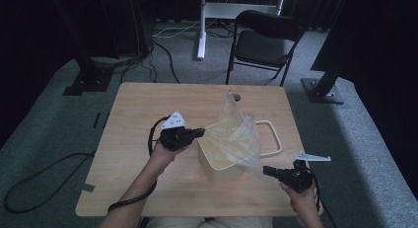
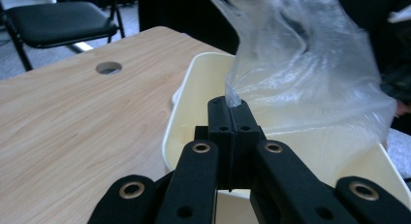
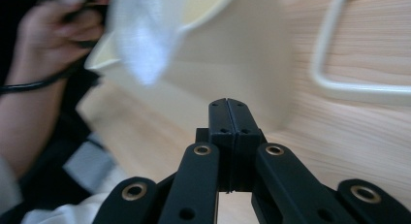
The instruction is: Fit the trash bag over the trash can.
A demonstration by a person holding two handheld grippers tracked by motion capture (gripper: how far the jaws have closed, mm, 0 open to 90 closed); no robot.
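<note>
A cream plastic bin (image 1: 213,168) with a looped handle (image 1: 276,139) stands on the wooden table (image 1: 143,104). A clear plastic bag (image 1: 234,132) sits in it and rises above its rim. My left gripper (image 1: 199,133) is at the bin's left rim. In the left gripper view, that left gripper (image 2: 231,102) is shut on an edge of the bag (image 2: 300,64), over the bin (image 2: 194,83). My right gripper (image 1: 266,170) is low at the bin's front right corner. In the right gripper view, its jaws (image 3: 228,104) are pressed together with nothing between them, facing the bin wall (image 3: 228,54).
A black folding chair (image 1: 263,40) stands beyond the table's far edge. The tabletop has a small round hole (image 1: 236,96) behind the bag. Dark stand bases (image 1: 88,80) and cables lie on the grey floor. The person's left hand (image 3: 53,30) appears blurred in the right gripper view.
</note>
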